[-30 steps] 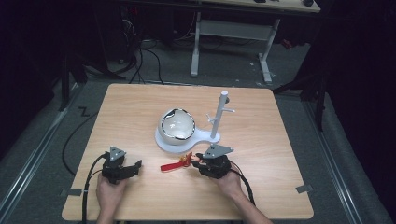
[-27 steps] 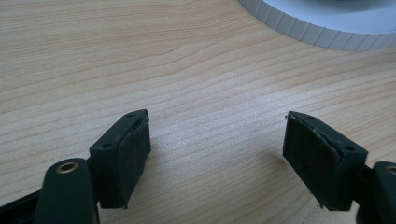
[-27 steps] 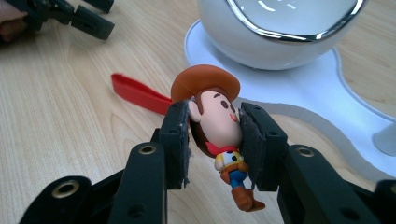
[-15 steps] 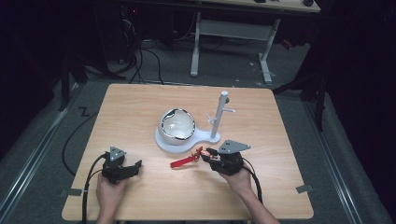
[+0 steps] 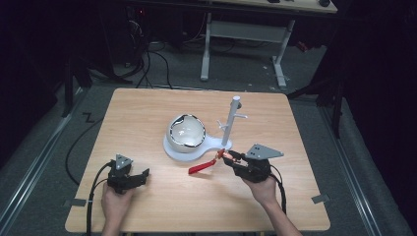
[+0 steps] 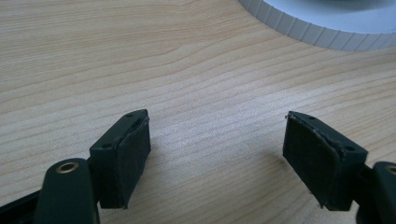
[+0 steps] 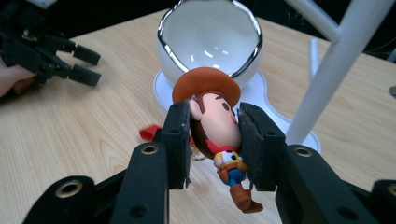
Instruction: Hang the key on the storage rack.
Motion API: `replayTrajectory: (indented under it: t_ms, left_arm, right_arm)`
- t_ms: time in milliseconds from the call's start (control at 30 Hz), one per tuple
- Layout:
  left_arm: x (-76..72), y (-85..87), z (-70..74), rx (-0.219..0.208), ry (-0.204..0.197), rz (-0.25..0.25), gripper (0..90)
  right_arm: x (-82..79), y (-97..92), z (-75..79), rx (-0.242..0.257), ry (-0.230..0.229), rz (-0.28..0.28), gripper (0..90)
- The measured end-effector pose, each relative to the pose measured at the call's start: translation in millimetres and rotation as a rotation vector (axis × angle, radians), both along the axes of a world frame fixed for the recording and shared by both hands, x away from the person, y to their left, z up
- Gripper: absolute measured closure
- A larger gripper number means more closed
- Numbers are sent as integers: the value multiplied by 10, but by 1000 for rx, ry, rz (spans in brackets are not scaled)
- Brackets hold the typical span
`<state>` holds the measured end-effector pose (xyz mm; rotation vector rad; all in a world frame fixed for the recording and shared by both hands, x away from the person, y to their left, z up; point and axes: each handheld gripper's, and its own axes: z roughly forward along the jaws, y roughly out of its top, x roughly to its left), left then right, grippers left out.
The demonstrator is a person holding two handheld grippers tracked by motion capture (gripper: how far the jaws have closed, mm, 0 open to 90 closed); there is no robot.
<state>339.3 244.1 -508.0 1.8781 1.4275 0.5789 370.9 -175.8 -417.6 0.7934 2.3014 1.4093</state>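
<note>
Shifted rightward since earlier, right tongs (image 7: pixel 214 140) at lower centre clamp a cowboy figure (image 7: pixel 216 126) before the empty white bowl (image 7: pixel 210 39), while left tongs (image 6: pixel 217 158) rest agape on the bench (image 6: pixel 187 70).

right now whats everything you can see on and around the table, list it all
table: one, light wood, centre of the high view
bowl-shaped cup: one, white with a shiny rim, tipped on its side on the stand's base
stand: one, white, upright post with pegs on a flat base, mid-table
cowboy figure: one, brown hat, red scarf, gripped by the head
red strap: one, trailing from the figure onto the table
desk frame: one, white legs, on the floor beyond the table
left tongs: black, open, near table's front left, over bare wood
right tongs: black, shut on the figure
hands: two, at the near edge
</note>
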Motion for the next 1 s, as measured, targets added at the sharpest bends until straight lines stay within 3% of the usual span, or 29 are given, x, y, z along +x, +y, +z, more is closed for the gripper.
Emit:
replayTrajectory:
  t_ms: [533,1000]
  left_arm:
    - [0,0,0,0,0,0,238]
    - [0,0,0,0,0,0,238]
  right_arm:
    - [-45,-340,266,82,-71,-81,665]
    - [-41,-482,393,77,-100,-113,674]
